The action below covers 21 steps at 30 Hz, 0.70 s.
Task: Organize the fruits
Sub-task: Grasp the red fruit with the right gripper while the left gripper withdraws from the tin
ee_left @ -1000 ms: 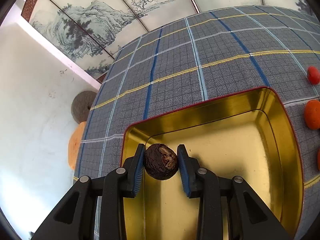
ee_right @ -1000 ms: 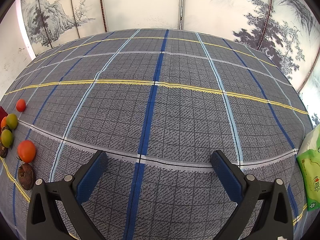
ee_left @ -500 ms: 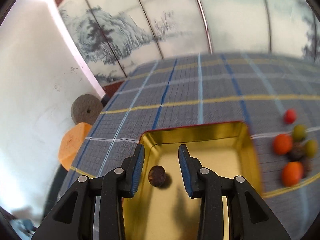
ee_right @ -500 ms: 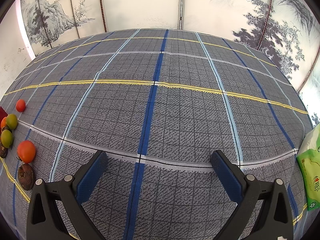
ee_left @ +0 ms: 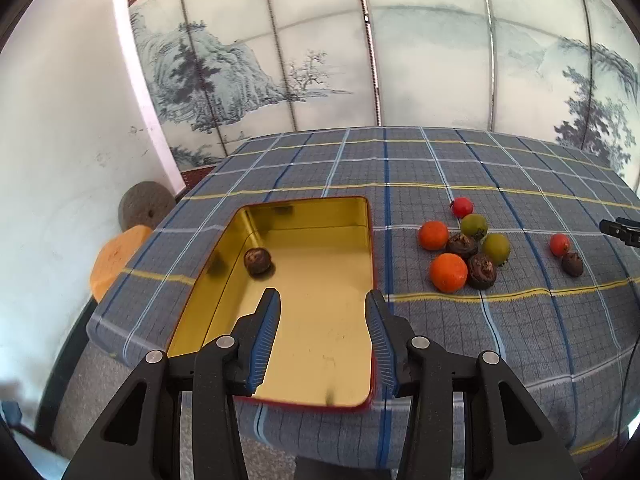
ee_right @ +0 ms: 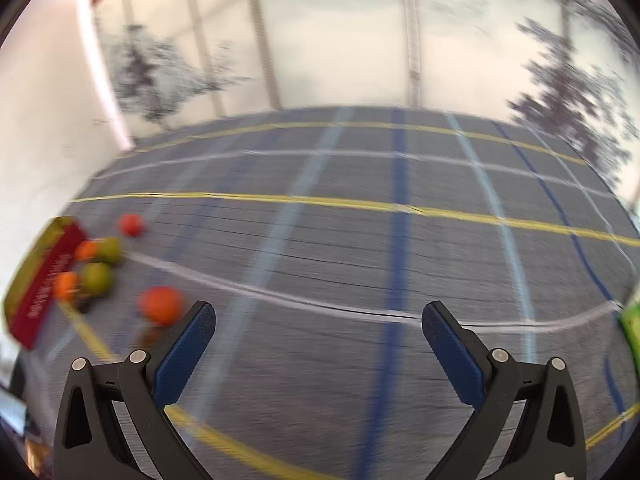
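A plaid woven cloth of grey, blue and yellow lines covers the table [ee_left: 460, 168]. On it lies a rectangular gold-lined tin tray [ee_left: 362, 256] with a thin red rim, shiny inside. The left gripper [ee_left: 322, 312] hangs over the tray's near half, jaws spread and holding nothing. A dark, wrinkled round fruit [ee_left: 258, 261] rests in the tray at its 10 o'clock. At the tray's 3 o'clock, a pile of smooth orange, green and dark fruits [ee_left: 464, 252] sits on the cloth. The right gripper [ee_right: 318, 320], jaws spread wide, shows a blurred view with an orange fruit [ee_right: 160, 305] at its 9 o'clock.
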{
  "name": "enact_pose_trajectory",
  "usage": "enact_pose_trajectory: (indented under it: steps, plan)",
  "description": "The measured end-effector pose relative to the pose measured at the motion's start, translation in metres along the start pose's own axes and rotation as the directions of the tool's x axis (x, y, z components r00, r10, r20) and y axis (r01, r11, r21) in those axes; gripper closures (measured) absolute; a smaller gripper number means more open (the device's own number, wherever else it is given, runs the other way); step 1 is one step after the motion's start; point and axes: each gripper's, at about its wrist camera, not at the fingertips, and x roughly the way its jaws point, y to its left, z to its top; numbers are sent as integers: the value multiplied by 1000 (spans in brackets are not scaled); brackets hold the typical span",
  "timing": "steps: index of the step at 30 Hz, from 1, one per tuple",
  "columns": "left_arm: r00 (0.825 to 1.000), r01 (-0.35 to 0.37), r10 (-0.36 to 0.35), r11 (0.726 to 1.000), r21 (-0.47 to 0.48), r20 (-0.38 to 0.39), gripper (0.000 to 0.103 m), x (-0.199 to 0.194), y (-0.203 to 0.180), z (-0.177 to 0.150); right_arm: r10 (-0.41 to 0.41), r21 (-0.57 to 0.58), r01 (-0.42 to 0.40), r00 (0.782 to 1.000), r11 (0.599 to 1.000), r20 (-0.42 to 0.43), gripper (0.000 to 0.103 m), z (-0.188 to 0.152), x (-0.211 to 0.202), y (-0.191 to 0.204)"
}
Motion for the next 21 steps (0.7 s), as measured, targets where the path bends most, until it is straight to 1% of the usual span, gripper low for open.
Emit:
enact_pose_trajectory:
  steps: [3,5,7,9,13,17,18,19,20,21]
  plan:
    - [1000,-18,18,999,-28,11,57,-10,7,-16,94,-61,-94,996,994,-11,1,4,-2,33]
    - [1000,-30,30,999,-18,-6,57,-12,7,-27,137,-103,-141,990,985,-43,7,5,5,53]
    - [999,-34,33,999,-5,-28,57,-12,5,-37,160,-131,-168,984,977,-74,17,5,13,67]
    - [999,-18,18,1000,-8,-44,57,-11,3,-41,167,-147,-182,980,972,-107,20,4,22,77]
    - [999,10,-11,1000,-4,-48,57,-12,-2,-44,167,-154,-187,976,970,-137,21,5,32,88]
    - [999,32,-31,999,12,-43,56,-14,-8,-41,132,-177,-165,974,970,-184,22,9,45,92]
    - [999,34,-33,999,13,-41,56,-14,-9,-41,129,-182,-164,973,970,-190,26,9,49,93]
    - [999,36,-36,999,14,-39,55,-14,-10,-42,133,-184,-171,970,968,-203,37,9,52,94]
    - [998,40,-39,999,16,-39,55,-14,-11,-42,139,-185,-184,963,965,-229,45,9,57,94]
    - [998,44,-44,999,18,-41,55,-14,-12,-43,138,-184,-189,956,965,-258,65,7,63,95]
